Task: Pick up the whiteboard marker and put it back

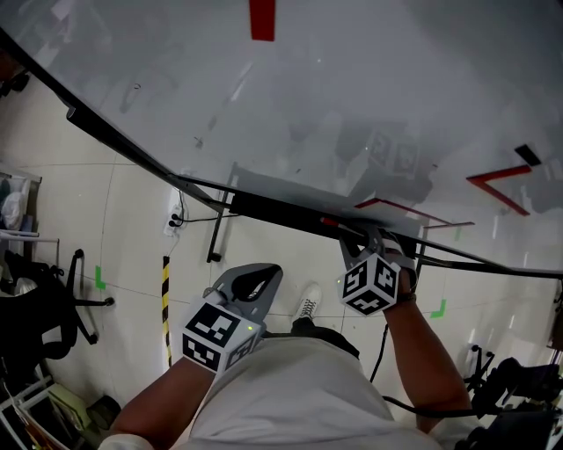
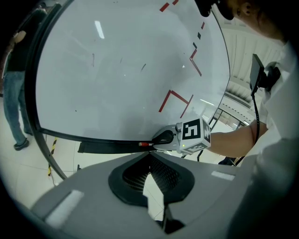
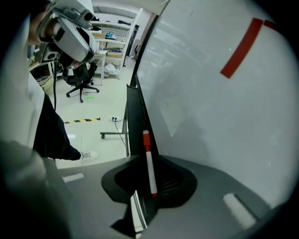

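Closest in, left claw [image 1: 264, 279] hangs low by the person's torso. Its jaws are pressed together with nothing between them and only floor shows through the gap behind the tips [image 2: 149, 158]. Looks parked out of the way, since this job needs one hand.

right claw [image 1: 374, 237] is up at the whiteboard [image 1: 308, 105], reaching to the black tray [image 1: 273, 209] that runs along the board's bottom edge. The whiteboard marker [image 3: 149, 163], white barrel with a red cap, sits between its jaws, which are closed on the barrel. The capped end pokes out ahead, pointing down the line of the tray [image 3: 135, 116]. From the left gripper view only the red tip [image 2: 145, 144] shows past the right claw [image 2: 163, 137], right at the ledge [image 2: 107, 147].

Holding the marker lengthwise, parallel to the ledge, makes sense: it can drop flat into the tray and not roll off. Can't tell if the barrel already touches the tray or hangs just above it.

Judgement: this is the put-back step, close to the end. What's left is letting go.

Red tape marks [image 1: 261, 18] are stuck on the board, unrelated to the task.
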Motion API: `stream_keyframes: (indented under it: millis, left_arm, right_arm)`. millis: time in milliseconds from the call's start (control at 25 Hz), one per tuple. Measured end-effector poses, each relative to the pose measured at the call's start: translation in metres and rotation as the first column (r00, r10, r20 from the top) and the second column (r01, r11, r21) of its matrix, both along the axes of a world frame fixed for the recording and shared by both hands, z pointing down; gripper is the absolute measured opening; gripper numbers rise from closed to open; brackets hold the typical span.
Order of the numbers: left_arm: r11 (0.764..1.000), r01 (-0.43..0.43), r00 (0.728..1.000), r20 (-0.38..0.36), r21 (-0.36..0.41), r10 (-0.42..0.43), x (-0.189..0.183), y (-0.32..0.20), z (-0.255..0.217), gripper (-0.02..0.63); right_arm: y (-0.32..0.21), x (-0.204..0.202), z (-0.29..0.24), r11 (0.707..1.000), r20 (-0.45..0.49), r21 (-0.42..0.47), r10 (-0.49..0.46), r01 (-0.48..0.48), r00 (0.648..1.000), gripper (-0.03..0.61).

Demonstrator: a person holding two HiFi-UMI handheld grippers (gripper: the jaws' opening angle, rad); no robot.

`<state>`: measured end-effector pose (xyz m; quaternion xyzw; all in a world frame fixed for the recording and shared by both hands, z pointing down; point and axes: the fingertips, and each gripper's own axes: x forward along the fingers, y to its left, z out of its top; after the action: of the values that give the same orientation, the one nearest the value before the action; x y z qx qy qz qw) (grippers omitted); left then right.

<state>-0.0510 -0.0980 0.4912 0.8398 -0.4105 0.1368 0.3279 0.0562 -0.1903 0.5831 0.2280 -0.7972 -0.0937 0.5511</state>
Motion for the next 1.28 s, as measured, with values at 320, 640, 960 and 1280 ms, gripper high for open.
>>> stream_keyframes:
  millis: [320,640,960,1280]
  left_arm:
    - [1.0,0.018,1.0,-0.009,-0.012,-0.018,-0.006,0.0,0.003,0.017]
    - [1.0,0.02,1.0,-0.018,-0.008,-0.02,-0.007,0.001,0.001,0.017]
    - [1.0,0.013,1.0,-0.018,0.001,-0.013,-0.007,0.003,-0.004,0.017]
    - [1.0,0.011,1.0,-0.015,0.014,-0.01,-0.005,0.003,-0.009,0.016]
  right_arm:
    - [-0.003,-0.002,0.009,1.0,-0.071,-0.011,-0.03,0.029,0.997,0.053]
    - [-0.002,-0.004,0.013,0.998,-0.118,-0.04,-0.046,0.042,0.992,0.029]
    - [-0.004,-0.005,0.012,0.998,-0.121,0.013,-0.066,0.068,0.991,0.035]
    - [0.001,-0.003,-0.001,0.997,-0.082,0.043,-0.056,0.059,0.995,0.035]
